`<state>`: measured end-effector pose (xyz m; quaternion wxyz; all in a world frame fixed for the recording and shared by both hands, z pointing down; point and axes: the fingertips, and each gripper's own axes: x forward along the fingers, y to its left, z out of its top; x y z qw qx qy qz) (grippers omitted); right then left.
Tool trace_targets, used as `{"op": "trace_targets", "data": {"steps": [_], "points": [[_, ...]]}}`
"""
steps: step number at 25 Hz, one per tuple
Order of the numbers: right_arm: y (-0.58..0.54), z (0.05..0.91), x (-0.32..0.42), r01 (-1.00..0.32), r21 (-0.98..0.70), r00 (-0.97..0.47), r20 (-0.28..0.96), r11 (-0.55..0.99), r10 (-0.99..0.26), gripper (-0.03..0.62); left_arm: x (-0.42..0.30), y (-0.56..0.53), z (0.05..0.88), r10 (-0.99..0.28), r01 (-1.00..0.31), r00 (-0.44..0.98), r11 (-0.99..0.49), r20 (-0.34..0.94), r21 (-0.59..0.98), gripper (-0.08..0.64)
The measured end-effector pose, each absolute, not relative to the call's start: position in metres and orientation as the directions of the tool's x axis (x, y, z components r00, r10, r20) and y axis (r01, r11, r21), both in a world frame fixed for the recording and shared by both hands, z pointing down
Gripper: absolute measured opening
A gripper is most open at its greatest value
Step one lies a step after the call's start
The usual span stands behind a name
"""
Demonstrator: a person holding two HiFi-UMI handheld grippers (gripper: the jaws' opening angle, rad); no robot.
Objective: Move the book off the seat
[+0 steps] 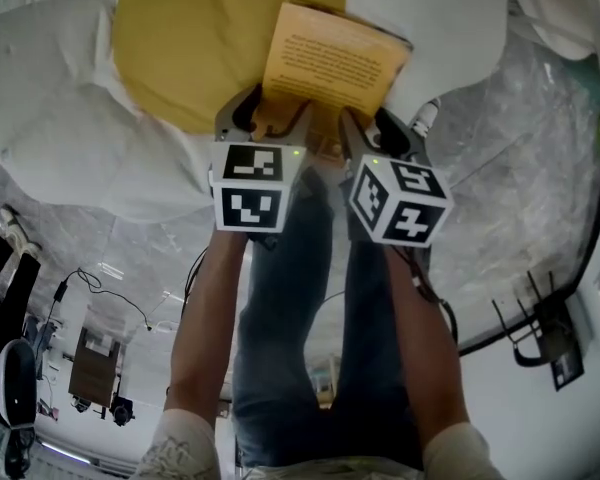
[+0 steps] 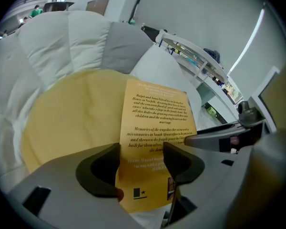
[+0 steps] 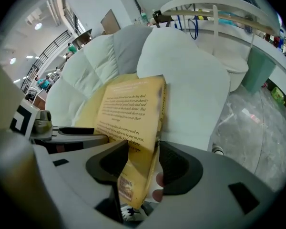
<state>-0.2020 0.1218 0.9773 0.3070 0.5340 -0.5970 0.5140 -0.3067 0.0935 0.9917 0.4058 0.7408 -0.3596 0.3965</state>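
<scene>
Book (image 1: 332, 63) is on the seat, lying tilted across the yellow cushion (image 1: 185, 38) and up against the white padded arm (image 1: 450, 38), with its near end poking toward us. The left gripper (image 2: 142, 151) has its jaws spread over the back cover's lower edge, and we see no squeeze. The right gripper (image 3: 142, 149) is also spread, straddling the same end nearly edge-on, with a gap showing on one side. Nothing is held.

Risks: both bites are shallow, on the bottom edge only. If they close on the cover alone, the pages fan out. The two grippers sit at different angles, so an uneven squeeze could twist the book, and it could slide off the slanted cushion to the floor (image 1: 525, 158).
</scene>
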Motion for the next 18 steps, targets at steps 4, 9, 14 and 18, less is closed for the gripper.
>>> {"op": "trace_targets", "data": {"steps": [4,9,14,18], "points": [[0.121,0.981,-0.203,-0.951,-0.291,-0.247,0.917,-0.103,-0.312,0.202,-0.309,0.092,0.992,-0.218,-0.856,0.413,-0.426,0.884,0.295,0.281],[0.119,0.972,-0.203,-0.955,-0.279,-0.233,0.914,-0.099,-0.332,0.198,-0.308,0.092,0.981,-0.236,-0.861,0.389,-0.437,0.891,0.26,0.279],[0.098,0.933,-0.204,-0.958,-0.28,-0.236,0.89,-0.06,-0.389,0.198,-0.311,0.076,0.94,-0.294,-0.869,0.375,-0.443,0.879,0.222,0.279],[0.071,0.878,-0.203,-0.958,-0.286,-0.243,0.859,-0.029,-0.451,0.198,-0.31,0.049,0.883,-0.363,-0.873,0.373,-0.448,0.854,0.192,0.279]]}}
